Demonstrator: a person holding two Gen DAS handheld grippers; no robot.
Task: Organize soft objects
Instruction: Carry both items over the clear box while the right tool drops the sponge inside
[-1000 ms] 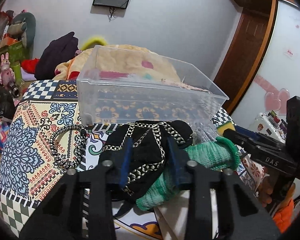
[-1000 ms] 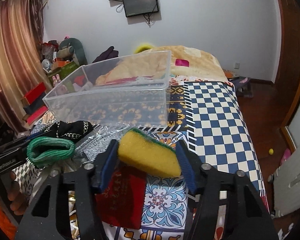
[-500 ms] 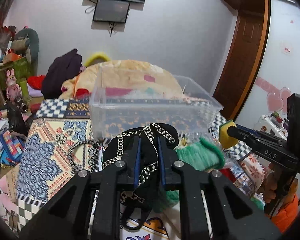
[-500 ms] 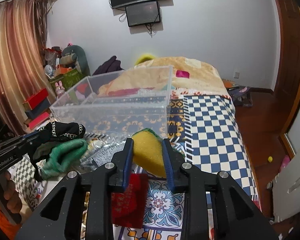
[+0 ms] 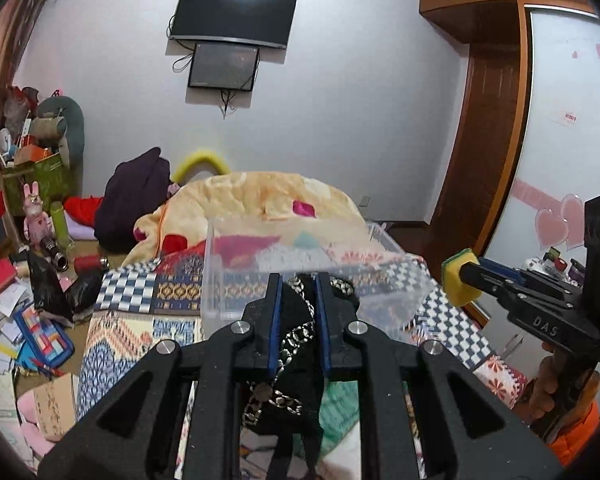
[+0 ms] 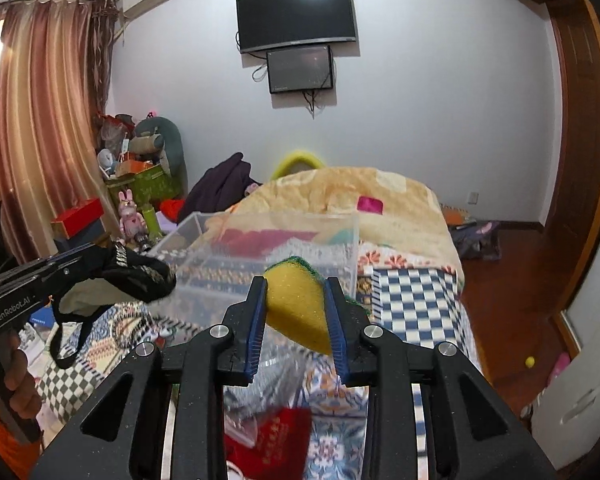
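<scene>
My left gripper [image 5: 297, 280] is shut on a black cloth with chain trim [image 5: 296, 340], lifted above the bed; it also shows in the right wrist view [image 6: 140, 276], its strap hanging down. My right gripper [image 6: 294, 284] is shut on a yellow sponge with a green back [image 6: 296, 304], also seen in the left wrist view [image 5: 458, 282]. A clear plastic bin [image 5: 300, 256] [image 6: 260, 248] stands just beyond both grippers. A green knit piece [image 5: 340, 408] lies below the left gripper.
The patterned bedspread [image 6: 412, 300] carries a red pouch [image 6: 276, 432] and crinkled clear plastic [image 6: 276, 372] below the right gripper. A beige blanket [image 5: 260, 200] is heaped behind the bin. Clutter lies on the floor at left [image 5: 28, 320].
Both grippers closed on their objects and rose. The black cloth lifted off the bed, leaving the green knit piece below. The sponge lifted too.
</scene>
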